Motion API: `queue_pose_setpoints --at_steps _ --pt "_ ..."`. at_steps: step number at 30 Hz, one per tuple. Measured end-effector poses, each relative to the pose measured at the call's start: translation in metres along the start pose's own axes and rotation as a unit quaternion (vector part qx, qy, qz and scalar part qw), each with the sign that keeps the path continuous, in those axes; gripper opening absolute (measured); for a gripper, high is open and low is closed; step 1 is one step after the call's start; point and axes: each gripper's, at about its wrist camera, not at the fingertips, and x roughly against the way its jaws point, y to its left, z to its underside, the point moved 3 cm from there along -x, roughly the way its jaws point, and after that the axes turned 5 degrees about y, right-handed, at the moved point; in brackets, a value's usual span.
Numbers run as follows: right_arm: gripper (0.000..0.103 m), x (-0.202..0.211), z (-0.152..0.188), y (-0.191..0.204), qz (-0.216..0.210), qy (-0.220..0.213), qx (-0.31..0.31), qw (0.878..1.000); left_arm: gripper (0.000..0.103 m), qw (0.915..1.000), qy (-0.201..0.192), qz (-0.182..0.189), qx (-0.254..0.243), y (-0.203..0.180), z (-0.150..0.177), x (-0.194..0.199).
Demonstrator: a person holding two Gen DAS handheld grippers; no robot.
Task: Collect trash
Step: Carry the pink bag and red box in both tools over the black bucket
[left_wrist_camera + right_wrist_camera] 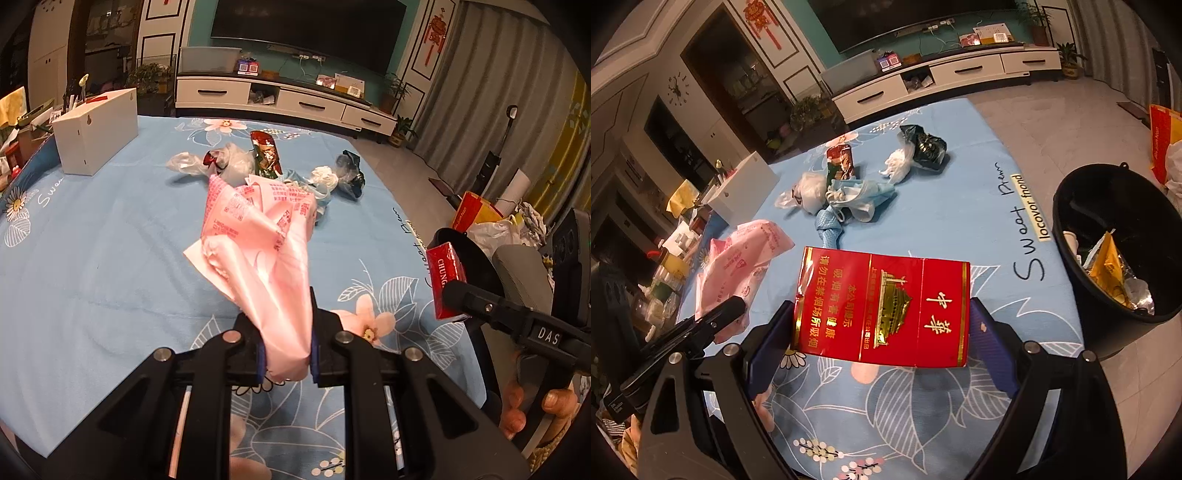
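Trash (pixel 849 184) lies heaped at twelve o'clock on the blue floral surface (pixel 960 206). A black bin (pixel 1108 206) stands off its edge at three o'clock. The left hand-held gripper (pixel 286 354) is clamped on a pink bag (pixel 258 236); the right hand-held gripper (pixel 882 325) grips a red carton (pixel 882 306).

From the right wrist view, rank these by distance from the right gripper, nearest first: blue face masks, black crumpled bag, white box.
1. Blue face masks: just beyond the red cigarette pack held in the right gripper, mid-table.
2. Black crumpled bag: farther back, toward the far right of the table.
3. White box: far left edge; too close to the bag to rank firmly.
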Motion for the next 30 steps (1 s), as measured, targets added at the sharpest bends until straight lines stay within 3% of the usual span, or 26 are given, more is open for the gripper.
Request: queue_pose_setpoints --at_steps 30 --pt "0.09 0.025 0.002 -0.053 -0.002 -0.035 -0.047 0.998 0.018 0.9972 0.01 -0.002 -0.074 -0.056 -0.009 -0.018"
